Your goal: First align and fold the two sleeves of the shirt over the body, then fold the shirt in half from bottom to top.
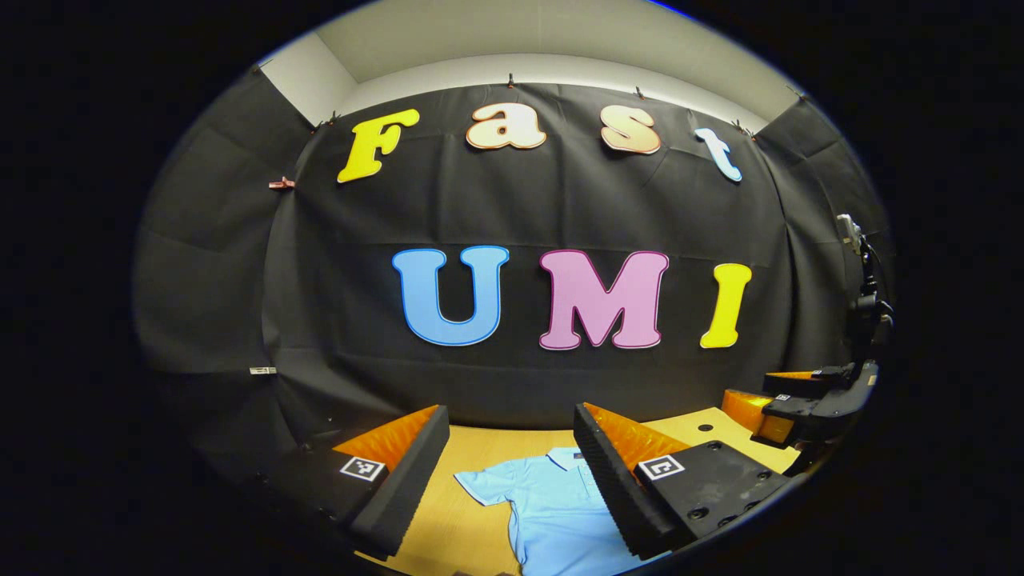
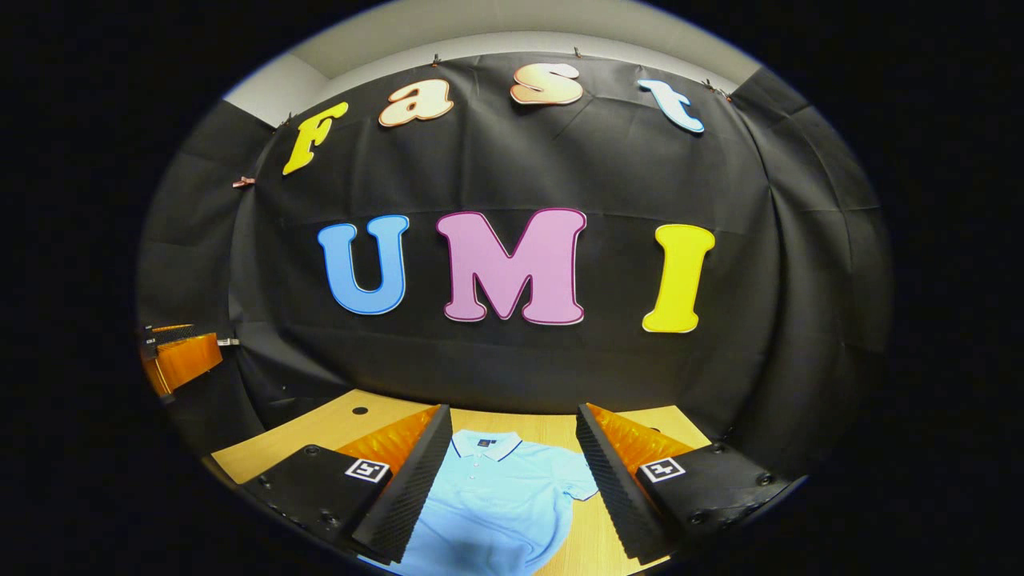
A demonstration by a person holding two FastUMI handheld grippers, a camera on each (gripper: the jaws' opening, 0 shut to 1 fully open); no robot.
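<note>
A light blue polo shirt [image 1: 552,504] lies flat on the wooden table [image 1: 480,448], collar toward the far wall, its short sleeves spread out. In the left gripper view its left sleeve [image 1: 484,482] shows between my fingers. My left gripper [image 1: 510,436] hangs open above the shirt, holding nothing. In the right gripper view the shirt [image 2: 500,500] with its collar [image 2: 484,444] and its right sleeve [image 2: 578,480] lies below my right gripper [image 2: 512,432], which is also open and holds nothing. The right gripper [image 1: 800,404] shows at the far right of the left gripper view.
The wooden table [image 2: 320,432] runs up to the black cloth wall at the back. It has a small dark hole [image 2: 360,410] near its far left corner. The left gripper [image 2: 180,356] appears at the left edge of the right gripper view.
</note>
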